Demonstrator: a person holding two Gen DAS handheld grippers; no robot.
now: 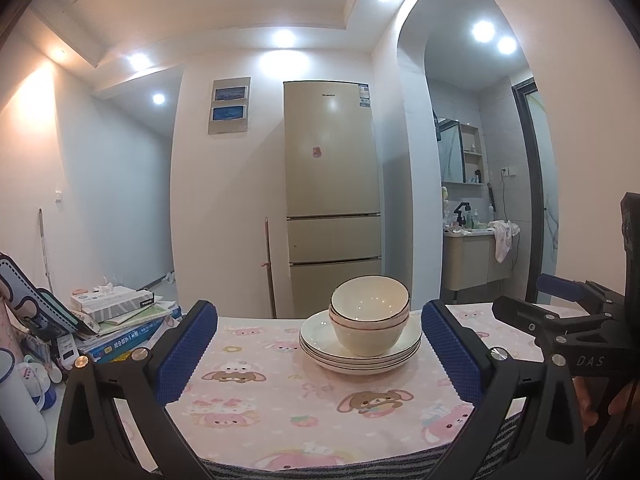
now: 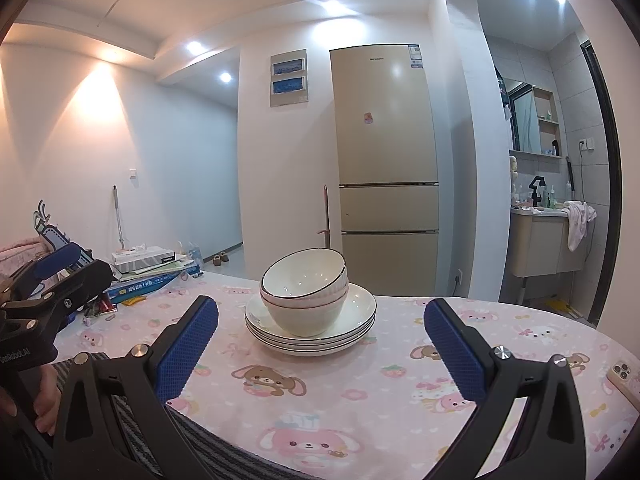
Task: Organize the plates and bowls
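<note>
Two nested bowls (image 1: 370,320) sit on stacked plates (image 1: 360,346) mid-worktop (image 1: 280,420) (pink cartoon cloth). Left tongs (image 1: 320,344) and right tongs (image 2: 320,340) both spread wide, empty, hovering near the worktop's front edge, apart from the stack. Books (image 1: 124,328) at left; fridge (image 1: 332,196) behind.

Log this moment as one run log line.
left gripper open, empty | right gripper open, empty | bowls stacked on plates | tablecloth
</note>
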